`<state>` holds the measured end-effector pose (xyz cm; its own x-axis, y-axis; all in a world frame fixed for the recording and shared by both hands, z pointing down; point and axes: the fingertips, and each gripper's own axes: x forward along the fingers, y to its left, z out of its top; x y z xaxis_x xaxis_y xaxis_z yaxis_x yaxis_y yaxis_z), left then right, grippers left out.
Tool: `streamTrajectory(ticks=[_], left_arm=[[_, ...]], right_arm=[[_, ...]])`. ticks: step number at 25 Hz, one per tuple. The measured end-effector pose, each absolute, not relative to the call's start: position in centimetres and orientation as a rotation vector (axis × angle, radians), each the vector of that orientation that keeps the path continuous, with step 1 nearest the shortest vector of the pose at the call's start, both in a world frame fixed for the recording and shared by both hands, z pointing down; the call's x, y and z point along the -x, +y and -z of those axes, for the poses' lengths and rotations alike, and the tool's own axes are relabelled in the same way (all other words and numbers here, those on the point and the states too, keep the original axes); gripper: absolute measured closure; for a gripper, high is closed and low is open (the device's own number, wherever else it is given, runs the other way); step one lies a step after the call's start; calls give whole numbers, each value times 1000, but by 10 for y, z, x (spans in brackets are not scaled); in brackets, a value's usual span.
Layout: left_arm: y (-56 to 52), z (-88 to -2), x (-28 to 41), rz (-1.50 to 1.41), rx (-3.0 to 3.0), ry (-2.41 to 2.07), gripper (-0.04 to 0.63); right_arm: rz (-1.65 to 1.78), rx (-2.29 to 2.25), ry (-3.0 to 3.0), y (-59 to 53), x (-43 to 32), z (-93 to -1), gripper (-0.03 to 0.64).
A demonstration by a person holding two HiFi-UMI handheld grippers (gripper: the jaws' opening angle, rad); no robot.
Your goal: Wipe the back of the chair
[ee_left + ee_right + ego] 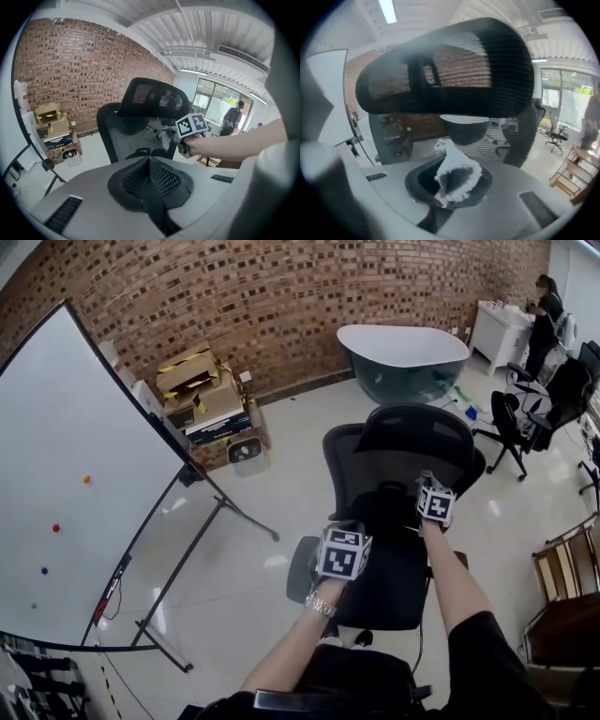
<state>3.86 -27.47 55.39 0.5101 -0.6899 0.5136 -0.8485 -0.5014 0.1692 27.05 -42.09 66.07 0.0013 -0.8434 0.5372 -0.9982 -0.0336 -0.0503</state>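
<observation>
A black mesh office chair (394,460) with a headrest (412,432) stands before me, its back turned toward me. My right gripper (428,482) is shut on a white cloth (457,171) and holds it at the upper back, just under the headrest (445,75). In the left gripper view the cloth (166,136) shows against the mesh back (133,138) beside the right gripper's marker cube (192,125). My left gripper (349,526) hovers lower and to the left, behind the chair back. Its jaws meet with nothing between them (150,164).
A large whiteboard (75,474) on a stand fills the left. Cardboard boxes (202,390) sit by the brick wall, and a grey tub-shaped table (403,357) stands beyond the chair. Other office chairs (525,418) and a person (544,310) are at the far right. Wooden furniture (567,568) is near right.
</observation>
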Motion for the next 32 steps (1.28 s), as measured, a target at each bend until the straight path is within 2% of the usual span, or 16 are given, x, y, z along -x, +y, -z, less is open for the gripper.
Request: streamTrajectory(ticks=[7,12,17,21,28,32], left_arm=[[-268,-547,-21,-546,-2339,-1321,597],[-267,-549,7,-520,-2296,-1385,597],[-269,-553,25,-500,-2274,-1396,597],[-271,-553,7,-491,-2305,-1347,597],[-258,-554,-33,-535,-2368,-1257,597],[-250,-550,-46,-532,-2385,-1239,597]], right_arm=[[-605,-1715,-2155,-462,-103,-636,586],[-649,-1677,-2109,-469,-91,-655,586],[-601,-1791,-1992,-465,-157,-656,586],[-531,-1968,-1857,-450,-253,-638,586],[-623,-2159,-1611,-389,-407,-637,586],[-666,-2190,-1550,-356,-441,-637,586]])
